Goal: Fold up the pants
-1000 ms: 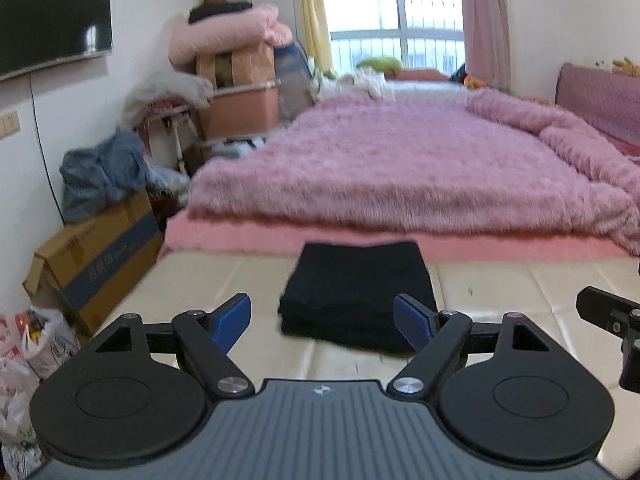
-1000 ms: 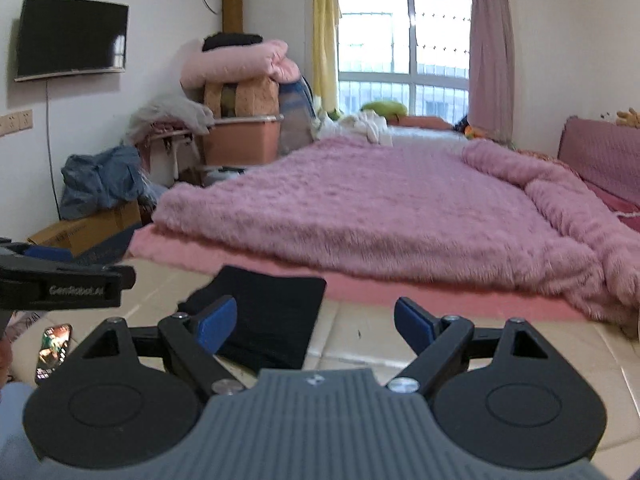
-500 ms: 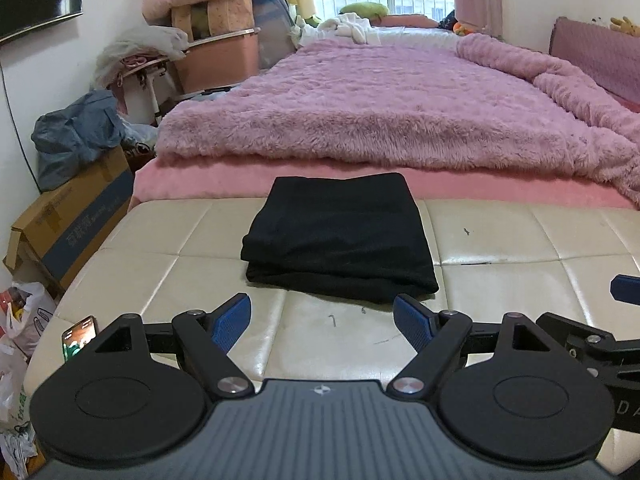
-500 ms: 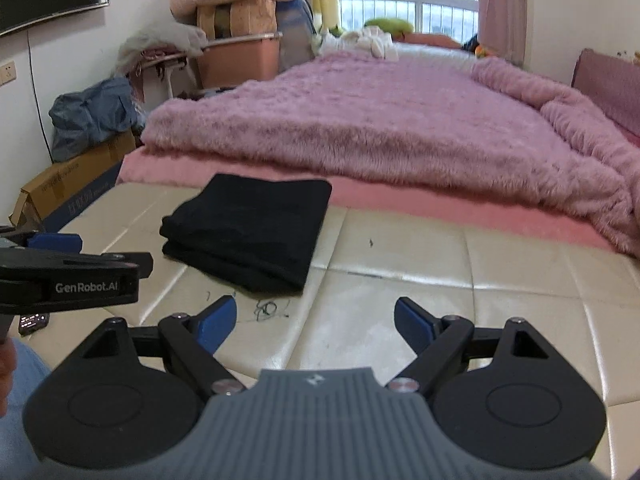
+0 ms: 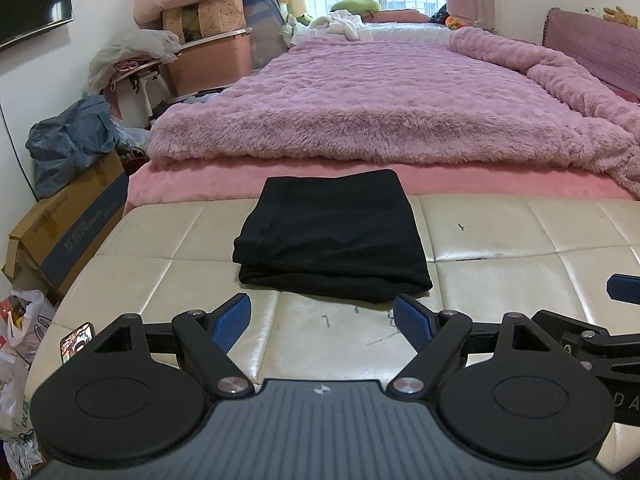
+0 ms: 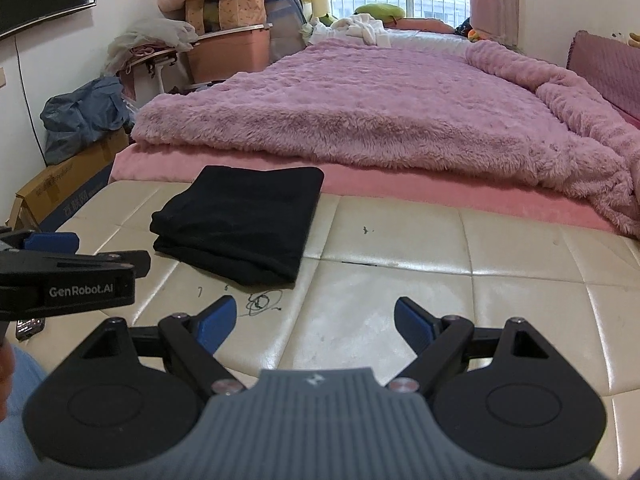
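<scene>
Left tool (image 5: 322, 322) and right tool (image 6: 310, 320) both hung spread, empty, short of the pants (image 5: 332, 236); pants lay folded on the tabletop (image 5: 500, 280) by the bed (image 5: 360, 104), so fold looked done.

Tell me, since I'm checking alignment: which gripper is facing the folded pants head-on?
The left gripper: the black folded pants lie straight ahead. From the right gripper they sit off left.
</scene>
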Tool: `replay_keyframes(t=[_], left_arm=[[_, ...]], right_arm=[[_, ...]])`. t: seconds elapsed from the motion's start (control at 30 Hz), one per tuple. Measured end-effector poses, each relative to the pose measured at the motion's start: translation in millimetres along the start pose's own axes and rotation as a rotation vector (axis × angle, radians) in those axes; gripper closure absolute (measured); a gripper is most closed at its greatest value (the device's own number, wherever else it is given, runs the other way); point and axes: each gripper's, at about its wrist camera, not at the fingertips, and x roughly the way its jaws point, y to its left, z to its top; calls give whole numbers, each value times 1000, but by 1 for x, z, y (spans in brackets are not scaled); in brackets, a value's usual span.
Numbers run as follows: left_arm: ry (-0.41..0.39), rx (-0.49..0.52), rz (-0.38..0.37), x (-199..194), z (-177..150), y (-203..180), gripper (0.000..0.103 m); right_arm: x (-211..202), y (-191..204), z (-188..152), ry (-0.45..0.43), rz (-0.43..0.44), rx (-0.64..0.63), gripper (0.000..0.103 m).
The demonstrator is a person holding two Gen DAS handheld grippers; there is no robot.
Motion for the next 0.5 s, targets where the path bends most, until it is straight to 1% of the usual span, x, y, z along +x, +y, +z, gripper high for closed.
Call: replay_keyframes(t=[0.5], left_arm=[[-9,-3,1,-6,1,-1,8]], right_arm=[[-9,0,-2,-16,2,3,21]])
